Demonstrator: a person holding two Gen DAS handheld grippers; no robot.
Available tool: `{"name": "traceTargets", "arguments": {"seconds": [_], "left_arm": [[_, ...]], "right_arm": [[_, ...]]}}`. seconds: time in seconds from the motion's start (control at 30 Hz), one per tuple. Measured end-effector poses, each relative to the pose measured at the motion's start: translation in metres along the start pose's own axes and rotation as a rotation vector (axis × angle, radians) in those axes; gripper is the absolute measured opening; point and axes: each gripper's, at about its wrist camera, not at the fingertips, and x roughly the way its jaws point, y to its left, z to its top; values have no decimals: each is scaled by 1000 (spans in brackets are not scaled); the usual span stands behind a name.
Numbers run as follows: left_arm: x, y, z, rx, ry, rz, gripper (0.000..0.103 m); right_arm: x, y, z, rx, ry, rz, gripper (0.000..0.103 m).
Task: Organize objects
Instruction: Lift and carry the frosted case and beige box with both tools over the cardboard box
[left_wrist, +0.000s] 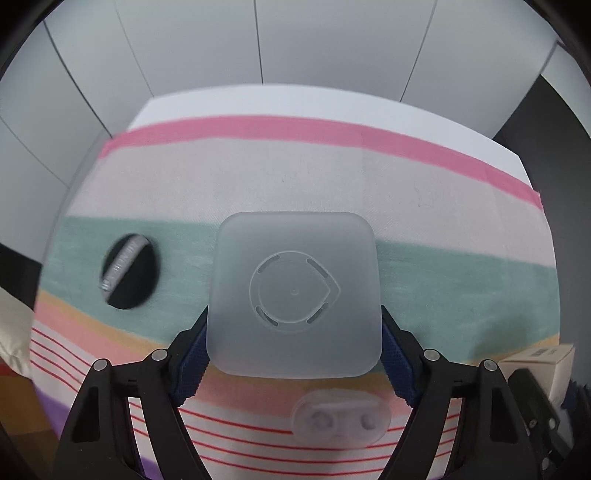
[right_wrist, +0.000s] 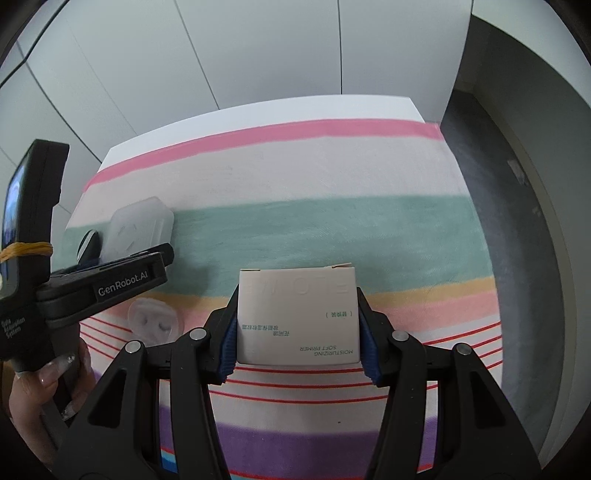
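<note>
Over the striped table (left_wrist: 258, 177), left tongs (left_wrist: 293, 354) grip a frosted case (left_wrist: 293, 291), right tongs (right_wrist: 297, 347) clamp a box (right_wrist: 297, 317); carrying step, next needs a spot at twelve o'clock.

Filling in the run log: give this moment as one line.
left tongs: gripping frosted square box | right tongs: gripping primer carton | on striped cloth: small clear case, black disc

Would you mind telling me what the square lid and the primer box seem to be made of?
The square lid looks like frosted translucent plastic: the striped cloth shows faintly through its matte surface, and a moulded ring sits at its middle. The primer box looks like matte white card: it has folded flap edges on top and printed text.
</note>
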Motion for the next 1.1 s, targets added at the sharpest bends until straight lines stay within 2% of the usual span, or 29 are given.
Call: {"name": "traceTargets", "arguments": {"seconds": [0.3,0.6,0.77,0.87,1.1], "left_arm": [[-46,5,0,44,-39,-22,81],[-99,22,6,43,-30,-8,81],[-152,44,3,43,-71,5,81],[-196,54,2,43,-132,11,81],[-283,72,-12,39,-228,-17,81]], "right_arm": [[-20,7,6,-31,-14,-25,55],[-73,27,19,-77,-63,-48,55],[-116,48,27,-131,-111,-67,55],[-152,62,31,-163,-154,-79,55],[-232,92,31,-210,-223,-43,55]]}}
